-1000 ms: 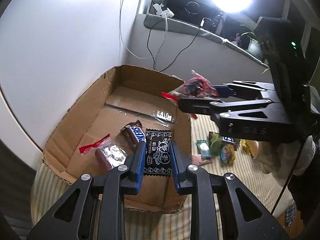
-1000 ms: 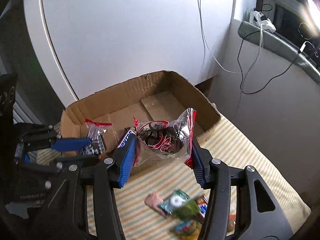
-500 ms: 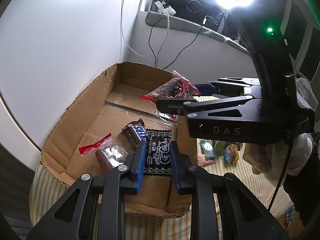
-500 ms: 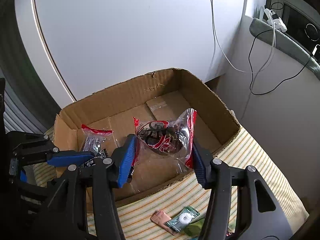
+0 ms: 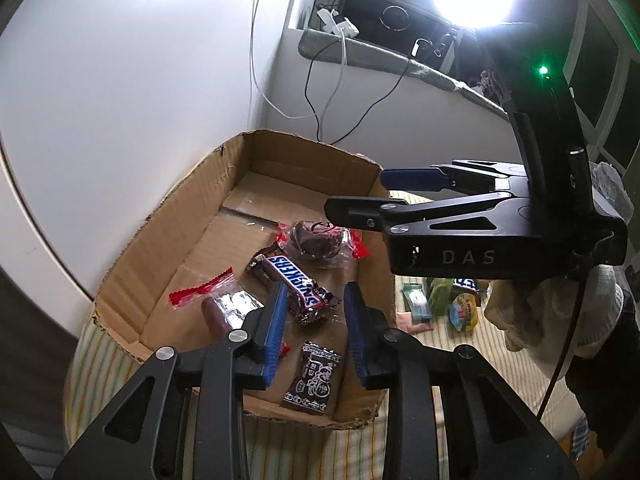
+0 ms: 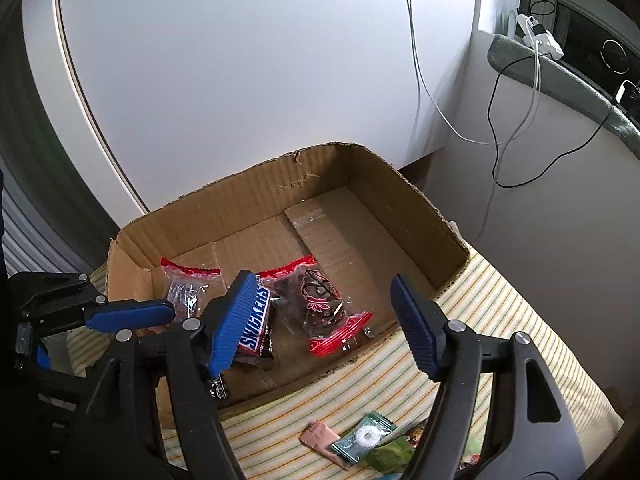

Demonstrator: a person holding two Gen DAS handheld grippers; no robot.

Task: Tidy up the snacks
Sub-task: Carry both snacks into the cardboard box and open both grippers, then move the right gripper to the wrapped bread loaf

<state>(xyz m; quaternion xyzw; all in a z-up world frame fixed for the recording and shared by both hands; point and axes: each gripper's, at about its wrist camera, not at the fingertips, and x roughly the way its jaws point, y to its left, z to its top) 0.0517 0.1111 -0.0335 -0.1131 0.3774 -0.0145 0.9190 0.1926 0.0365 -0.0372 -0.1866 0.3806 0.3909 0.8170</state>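
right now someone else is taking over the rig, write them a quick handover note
Right gripper: open, empty, above the cardboard box.
Left gripper: open, empty, over the box's near end.
In the box: the red-edged clear snack bag, Snickers bar, a clear bag with a red top, a dark sachet.
Done: four snacks boxed.
Left: the loose snacks on the striped cloth beside the box, including a green mint packet and a pink one.
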